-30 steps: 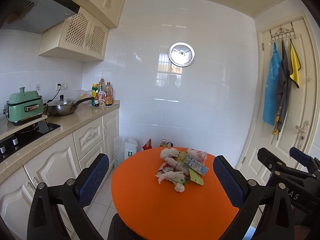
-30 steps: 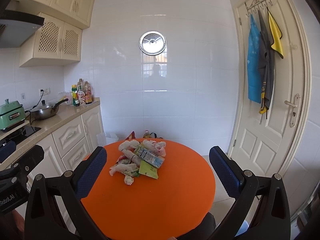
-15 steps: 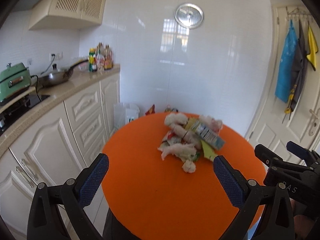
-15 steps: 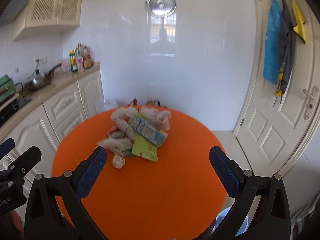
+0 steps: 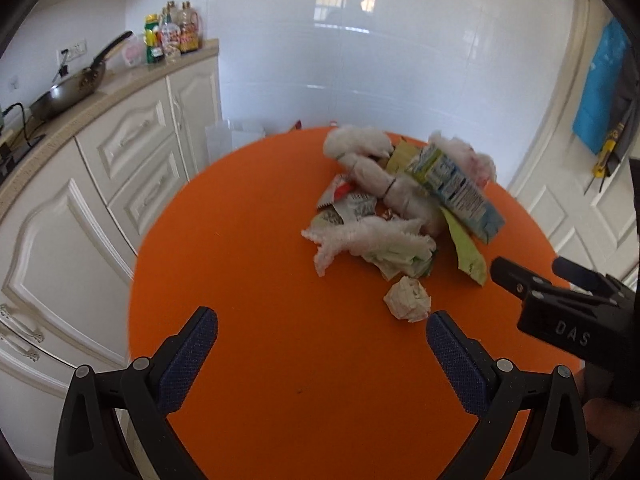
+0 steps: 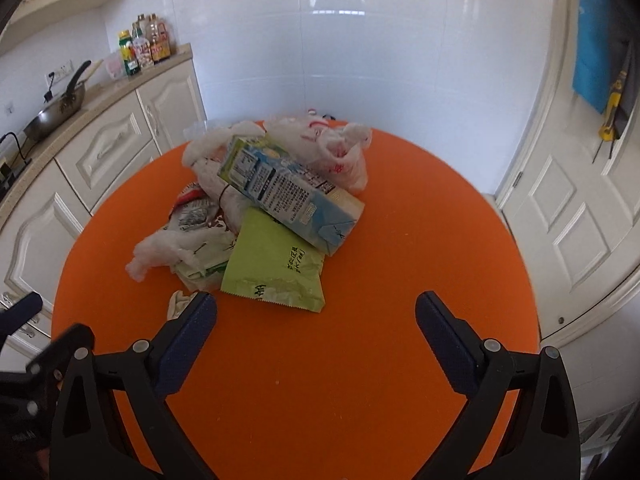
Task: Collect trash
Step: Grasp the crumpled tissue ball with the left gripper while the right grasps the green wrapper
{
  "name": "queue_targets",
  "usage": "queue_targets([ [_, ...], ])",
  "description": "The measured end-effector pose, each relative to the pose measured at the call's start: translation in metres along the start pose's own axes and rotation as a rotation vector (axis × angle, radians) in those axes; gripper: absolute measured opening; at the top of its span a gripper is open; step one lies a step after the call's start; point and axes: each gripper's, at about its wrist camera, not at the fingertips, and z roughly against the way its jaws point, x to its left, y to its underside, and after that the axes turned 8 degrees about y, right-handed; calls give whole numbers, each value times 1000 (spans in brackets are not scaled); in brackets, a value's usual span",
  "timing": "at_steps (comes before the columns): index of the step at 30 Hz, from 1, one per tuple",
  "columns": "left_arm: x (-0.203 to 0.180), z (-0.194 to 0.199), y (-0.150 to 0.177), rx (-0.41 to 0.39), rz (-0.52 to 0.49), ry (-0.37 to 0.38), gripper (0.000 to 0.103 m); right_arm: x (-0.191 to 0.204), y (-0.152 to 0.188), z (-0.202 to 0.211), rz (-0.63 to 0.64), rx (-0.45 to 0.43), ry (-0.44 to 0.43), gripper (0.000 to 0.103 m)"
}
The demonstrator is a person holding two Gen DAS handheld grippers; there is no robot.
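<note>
A pile of trash lies on a round orange table (image 5: 260, 280) (image 6: 420, 220): a blue and green milk carton (image 5: 456, 188) (image 6: 288, 188), a green snack packet (image 6: 276, 268) (image 5: 466, 250), crumpled white tissues (image 5: 372, 240) (image 6: 168, 250), a white plastic bag (image 6: 328, 148) and a small tissue ball (image 5: 408, 298) (image 6: 178, 304). My left gripper (image 5: 320, 340) is open and empty above the table, short of the pile, its right finger close to the tissue ball. My right gripper (image 6: 316, 324) is open and empty just in front of the green packet. It also shows in the left wrist view (image 5: 560, 304).
White kitchen cabinets (image 5: 120, 160) with a counter run along the left, carrying a wok (image 5: 68, 96) and bottles (image 5: 172, 36). A white door (image 6: 580, 220) stands to the right with a blue apron (image 6: 592, 40) hanging on it. A white tiled wall is behind the table.
Both grippers have moved forward and tilted down toward the table. The trash pile now looks larger and closer. Both stay open.
</note>
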Motion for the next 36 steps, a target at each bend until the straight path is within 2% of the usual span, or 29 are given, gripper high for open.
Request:
queue_targets([
  [4, -4, -42, -12, 44, -15, 8, 102, 3, -13, -29, -2, 44, -54, 97],
  [6, -4, -57, -14, 55, -12, 11, 102, 7, -17, -42, 11, 63, -63, 89],
  [9, -5, -75, -17, 69, -8, 16, 102, 10, -20, -60, 38, 92, -84, 72],
  [15, -18, -97, -16, 94, -24, 38, 102, 0, -18, -72, 52, 96, -127, 51],
  [20, -28, -110, -11, 119, -54, 49, 102, -8, -21, -75, 21, 125, -190, 53],
  [23, -34, -126, -10, 123, -74, 41, 100, -3, -22, -78, 49, 129, -209, 63],
  [25, -35, -139, -10, 138, -82, 41, 84, 2, -23, -78, 64, 123, -204, 64],
  [26, -37, -140, -10, 131, -96, 29, 83, 3, -22, -78, 69, 122, -203, 63],
  [28, -41, -140, -8, 121, -115, 20, 64, 5, -21, -77, 80, 114, -199, 59],
  [30, -40, -140, -6, 118, -124, 18, 56, 3, -18, -76, 89, 104, -196, 50],
  [34, -31, -136, -1, 110, -114, 26, 28, -4, -12, -72, 79, 100, -201, 36],
  [36, -27, -135, 2, 115, -99, 41, 25, -6, -9, -70, 67, 103, -209, 33],
])
